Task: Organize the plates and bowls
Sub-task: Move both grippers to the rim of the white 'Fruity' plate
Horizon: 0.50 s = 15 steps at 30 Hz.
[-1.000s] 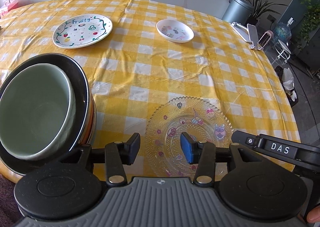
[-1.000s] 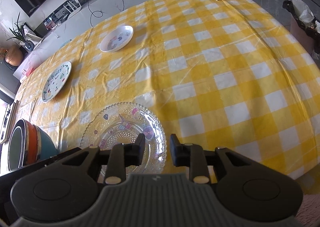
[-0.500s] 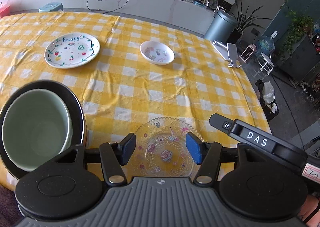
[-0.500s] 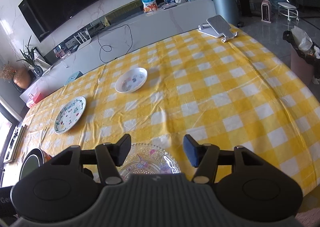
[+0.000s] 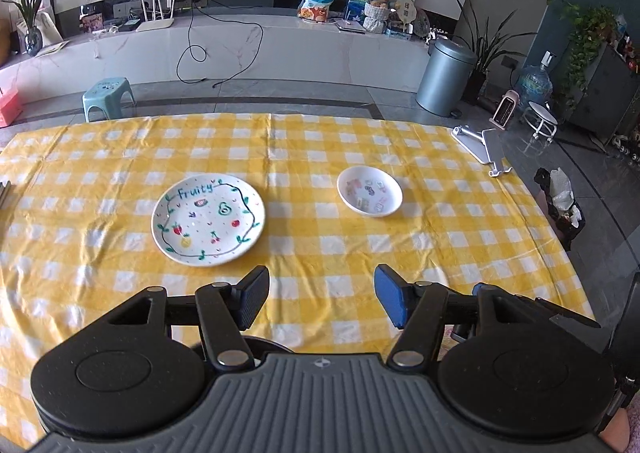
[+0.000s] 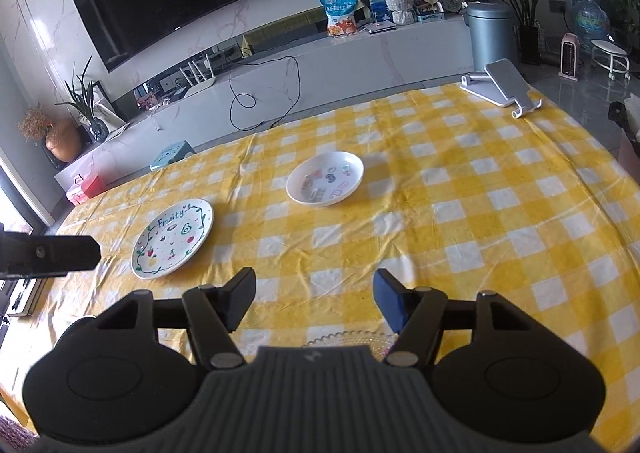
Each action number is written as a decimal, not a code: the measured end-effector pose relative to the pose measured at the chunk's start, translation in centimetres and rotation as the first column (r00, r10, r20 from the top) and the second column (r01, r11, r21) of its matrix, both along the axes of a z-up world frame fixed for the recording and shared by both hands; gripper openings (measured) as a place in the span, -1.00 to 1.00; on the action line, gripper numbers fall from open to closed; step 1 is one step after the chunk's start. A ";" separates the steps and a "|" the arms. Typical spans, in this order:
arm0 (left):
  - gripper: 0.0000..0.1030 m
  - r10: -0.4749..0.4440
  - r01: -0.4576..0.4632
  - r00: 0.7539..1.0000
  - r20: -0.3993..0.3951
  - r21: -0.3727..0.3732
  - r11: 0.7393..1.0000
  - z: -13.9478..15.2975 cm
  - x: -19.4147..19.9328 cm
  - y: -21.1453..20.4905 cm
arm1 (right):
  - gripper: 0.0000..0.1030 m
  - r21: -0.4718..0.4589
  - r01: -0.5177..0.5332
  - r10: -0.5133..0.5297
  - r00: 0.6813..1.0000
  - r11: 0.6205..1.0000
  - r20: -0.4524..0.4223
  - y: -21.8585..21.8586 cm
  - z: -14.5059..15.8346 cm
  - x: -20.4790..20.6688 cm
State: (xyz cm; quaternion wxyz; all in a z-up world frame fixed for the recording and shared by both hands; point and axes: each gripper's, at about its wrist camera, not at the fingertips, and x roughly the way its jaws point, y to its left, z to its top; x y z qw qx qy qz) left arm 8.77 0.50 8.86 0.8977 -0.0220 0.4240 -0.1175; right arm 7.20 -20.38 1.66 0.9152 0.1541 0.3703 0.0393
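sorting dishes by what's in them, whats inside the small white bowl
The small white bowl holds no food or other dish; only colourful printed pictures show on its inner surface. It sits alone on the yellow checked tablecloth. What lies beneath the bowl is covered.

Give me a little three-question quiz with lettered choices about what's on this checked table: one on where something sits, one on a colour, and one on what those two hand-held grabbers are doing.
1. Seen from the left wrist view, where does the small white bowl sit relative to the Fruity plate?
A. to its right
B. stacked on it
C. to its left

2. What colour is the checked tablecloth?
A. blue and white
B. yellow and white
C. red and white

3. What state are the left gripper and the right gripper in?
A. both shut on a plate
B. one open, one shut
C. both open, holding nothing

Answers: 1 A, the bowl lies apart to the plate's right. 2 B, yellow and white squares cover the table. 3 C, each pair of fingers stands wide apart with only cloth showing between them.
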 end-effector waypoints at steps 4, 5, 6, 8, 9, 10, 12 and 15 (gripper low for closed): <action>0.40 0.028 -0.029 0.999 0.018 0.060 0.998 0.0 2.5 3.2 | 0.26 0.032 -0.010 0.010 1.000 0.999 -0.020 1.1 -0.5 1.4; 0.39 0.037 -0.038 0.999 0.020 0.079 0.996 -0.1 3.1 3.9 | 0.26 0.033 -0.024 0.024 0.999 0.999 -0.027 1.6 -0.6 2.1; 0.39 0.039 -0.041 0.999 0.022 0.094 0.995 -0.3 3.8 4.6 | 0.26 0.029 -0.036 0.037 0.999 0.999 -0.032 2.1 -0.7 2.7; 0.39 0.036 -0.039 0.999 0.027 0.112 0.993 -0.9 4.8 5.6 | 0.26 0.026 -0.059 0.060 0.997 0.998 -0.040 3.2 -0.9 4.0; 0.39 0.034 -0.037 0.999 0.027 0.119 0.992 -1.4 5.5 6.3 | 0.26 0.031 -0.067 0.069 0.997 0.997 -0.043 3.6 -1.0 4.5; 0.39 0.033 -0.035 0.999 0.024 0.123 0.992 -1.8 6.1 6.9 | 0.26 0.043 -0.077 0.079 0.996 0.996 -0.048 4.1 -1.2 5.1; 0.37 0.033 -0.035 0.999 0.018 0.126 0.991 -2.9 7.3 7.8 | 0.26 0.068 -0.100 0.105 0.993 0.993 -0.061 5.1 -1.6 6.7; 0.35 0.036 -0.037 0.999 0.014 0.126 0.991 -4.3 8.9 9.3 | 0.23 0.079 -0.145 0.150 0.987 0.986 -0.059 6.7 -2.1 9.1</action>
